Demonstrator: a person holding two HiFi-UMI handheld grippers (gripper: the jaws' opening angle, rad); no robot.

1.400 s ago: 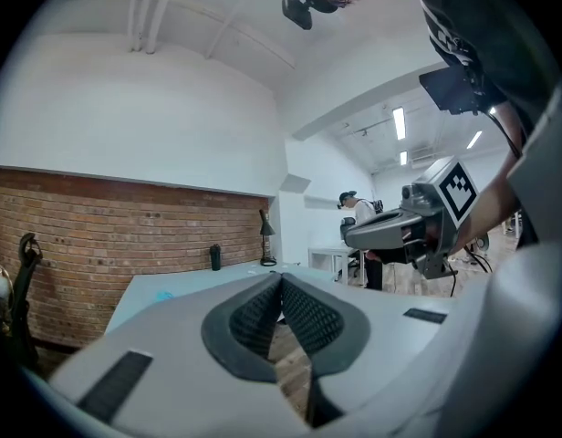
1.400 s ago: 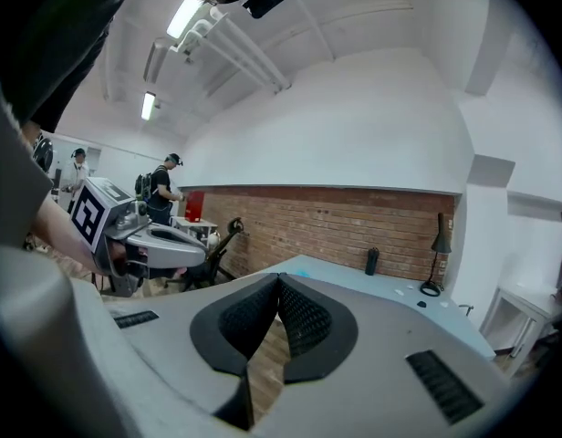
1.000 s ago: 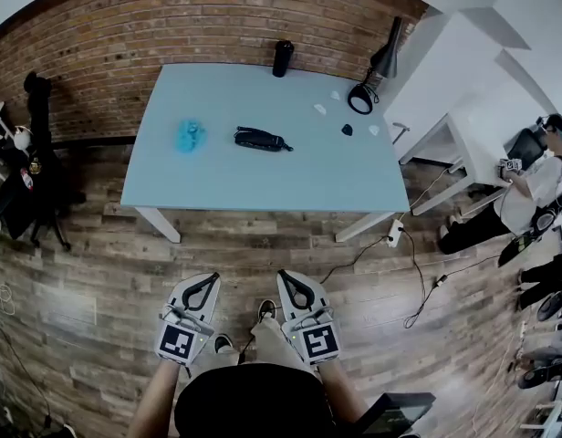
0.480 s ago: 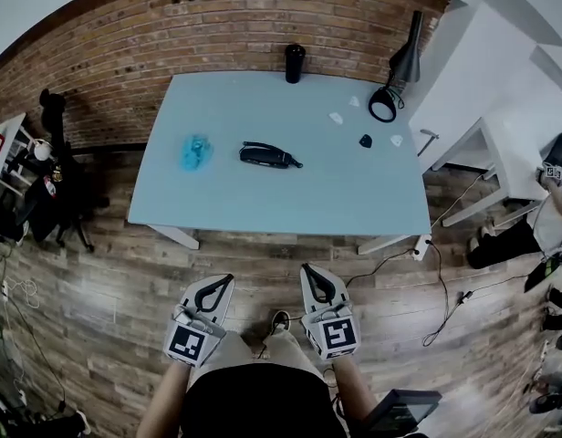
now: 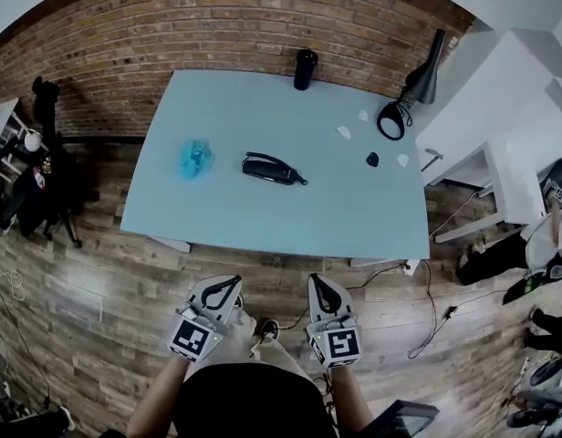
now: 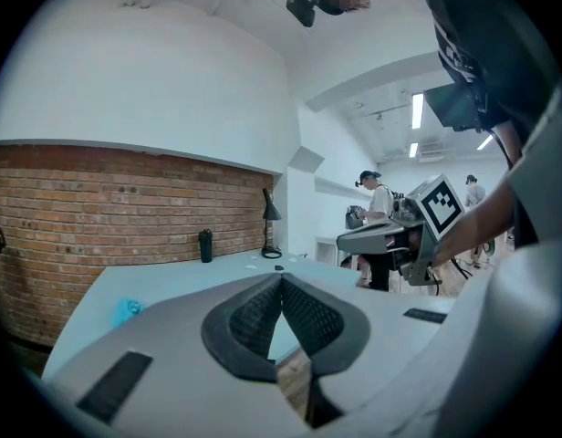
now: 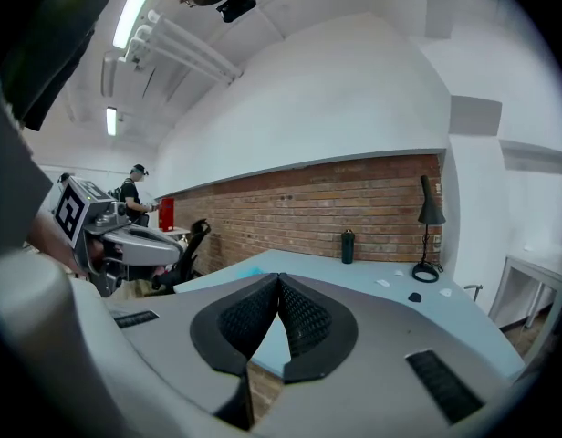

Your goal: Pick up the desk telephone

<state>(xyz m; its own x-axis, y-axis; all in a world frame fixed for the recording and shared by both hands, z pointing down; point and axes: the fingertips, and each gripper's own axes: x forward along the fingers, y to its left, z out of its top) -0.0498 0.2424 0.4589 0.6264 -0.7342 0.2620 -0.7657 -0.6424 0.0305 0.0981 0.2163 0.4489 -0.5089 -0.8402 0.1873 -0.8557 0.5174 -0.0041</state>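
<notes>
The desk telephone (image 5: 272, 169), a black handset with a short cord, lies near the middle of the light blue table (image 5: 354, 217). Both grippers hover over the wooden floor in front of the table's near edge, well short of the phone. My left gripper (image 5: 233, 283) is shut and holds nothing, and its own view shows the pads of the left gripper (image 6: 281, 279) meeting at the tip. My right gripper (image 5: 315, 280) is likewise shut and empty, the pads of the right gripper (image 7: 278, 279) touching. The phone does not show in either gripper view.
A black tumbler (image 5: 305, 68) stands at the table's far edge, and a black desk lamp (image 5: 411, 97) at its far right. A blue crumpled thing (image 5: 194, 156) lies left of the phone, with small white bits (image 5: 344, 132) and a small black thing (image 5: 372, 160) to its right. A black chair (image 5: 39, 185) stands at the left and a power strip (image 5: 411, 266) with cables lies on the floor.
Both grippers, shut throughout, have moved forward toward the table together with the person. The table's near edge now lies closer to the gripper tips.
</notes>
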